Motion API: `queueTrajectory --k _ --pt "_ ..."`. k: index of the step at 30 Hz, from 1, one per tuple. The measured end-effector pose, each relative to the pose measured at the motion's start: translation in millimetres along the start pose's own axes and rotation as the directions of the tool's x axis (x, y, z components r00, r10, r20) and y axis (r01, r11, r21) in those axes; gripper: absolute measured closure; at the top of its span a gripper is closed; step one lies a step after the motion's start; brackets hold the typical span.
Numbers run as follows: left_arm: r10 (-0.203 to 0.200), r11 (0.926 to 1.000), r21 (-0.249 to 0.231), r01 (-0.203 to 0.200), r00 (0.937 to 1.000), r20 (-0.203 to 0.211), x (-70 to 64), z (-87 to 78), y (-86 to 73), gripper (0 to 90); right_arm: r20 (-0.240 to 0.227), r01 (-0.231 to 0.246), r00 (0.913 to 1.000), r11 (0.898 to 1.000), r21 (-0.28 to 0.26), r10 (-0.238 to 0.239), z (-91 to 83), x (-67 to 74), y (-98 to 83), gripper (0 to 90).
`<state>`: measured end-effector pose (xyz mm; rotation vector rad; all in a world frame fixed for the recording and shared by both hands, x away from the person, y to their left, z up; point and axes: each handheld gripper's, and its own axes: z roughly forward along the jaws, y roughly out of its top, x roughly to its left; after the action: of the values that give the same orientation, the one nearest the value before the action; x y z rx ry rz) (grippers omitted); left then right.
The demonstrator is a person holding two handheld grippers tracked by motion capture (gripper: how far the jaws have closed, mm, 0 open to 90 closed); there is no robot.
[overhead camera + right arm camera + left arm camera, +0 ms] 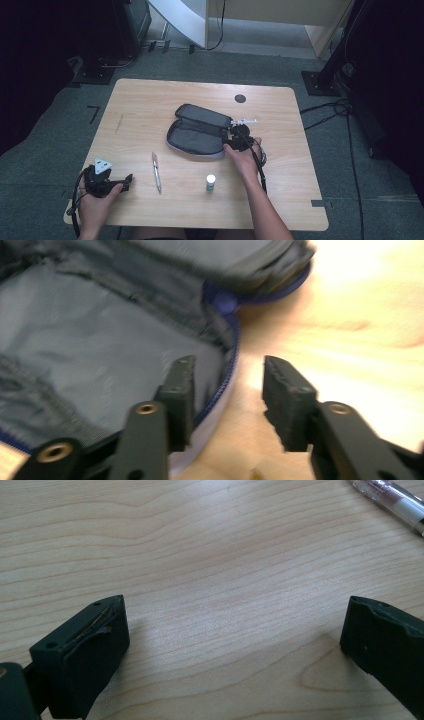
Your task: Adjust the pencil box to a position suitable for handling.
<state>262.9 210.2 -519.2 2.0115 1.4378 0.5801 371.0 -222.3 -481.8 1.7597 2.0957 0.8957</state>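
Open grey pouch [197, 132] lying mid-table [150, 100], blue zip edge visible. Right claw [227, 390] at pouch's right end, narrow gap, 1 jaw over the lining, gripping nothing. Left claw [235, 630] wide, empty, resting near table's front-left corner. Pen [156, 171] and small bottle [211, 182] near front.

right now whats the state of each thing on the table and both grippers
pencil case: unzipped, lying open and flat
pen: lying flat, apart from both grippers
small bottle: upright, white cap on
left gripper: open wide, nothing between its fingers, low over bare table
right gripper: open, at the case's zip edge, one finger over the lining, the other over the table
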Motion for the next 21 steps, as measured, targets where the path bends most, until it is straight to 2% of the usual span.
queueTrajectory --k 1,2,3,5,8,11,12,14,16,21 --pt "0.000 1.0000 0.000 0.000 1.0000 0.000 0.0 0.0 0.0 0.0 -0.006 -0.008 0.9999 1.000 0.014 0.008 1.4 0.8 -1.2 63.0" --pt "0.001 1.0000 -0.001 -0.001 1.0000 0.000 0.0 0.1 0.0 0.0 -0.010 -0.022 0.9997 0.999 0.023 0.022 4.1 1.2 -2.2 72.1" --pt "0.001 1.0000 -0.001 -0.001 1.0000 0.000 0.0 0.1 0.0 0.0 -0.010 -0.022 0.9997 0.999 0.023 0.022 4.1 1.2 -2.2 72.1" --pt "0.001 1.0000 -0.001 -0.001 1.0000 0.000 0.1 0.1 0.0 0.0 -0.013 -0.020 0.9997 0.999 0.027 0.020 6.0 0.6 -1.9 77.6" --pt "0.001 1.0000 -0.001 -0.001 1.0000 0.000 0.1 0.1 0.0 0.0 -0.009 0.005 1.0000 1.000 0.024 -0.004 6.2 -0.3 -1.6 84.4" --pt "0.001 1.0000 -0.001 -0.001 1.0000 0.000 0.1 0.1 0.0 0.0 -0.012 0.025 0.9996 1.000 0.020 -0.025 5.2 -2.2 -2.5 87.2" --pt "0.000 1.0000 -0.001 0.000 1.0000 0.000 0.1 0.1 0.0 0.0 -0.015 0.046 0.9988 0.999 0.022 -0.046 4.1 -3.1 -3.7 87.9" --pt "0.001 1.0000 -0.001 -0.001 1.0000 0.000 0.1 0.1 0.0 0.0 -0.019 0.046 0.9988 0.999 0.021 -0.046 3.1 -3.8 -4.5 88.1" --pt "0.001 1.0000 0.000 -0.001 1.0000 0.000 0.1 0.0 0.0 0.0 -0.037 0.064 0.9973 0.998 0.019 -0.064 1.4 -4.3 -7.3 88.4" --pt "0.001 1.0000 -0.001 -0.001 1.0000 0.000 0.1 0.0 0.0 0.0 -0.049 0.092 0.9946 0.996 0.020 -0.091 -3.7 -2.9 -11.3 88.2"
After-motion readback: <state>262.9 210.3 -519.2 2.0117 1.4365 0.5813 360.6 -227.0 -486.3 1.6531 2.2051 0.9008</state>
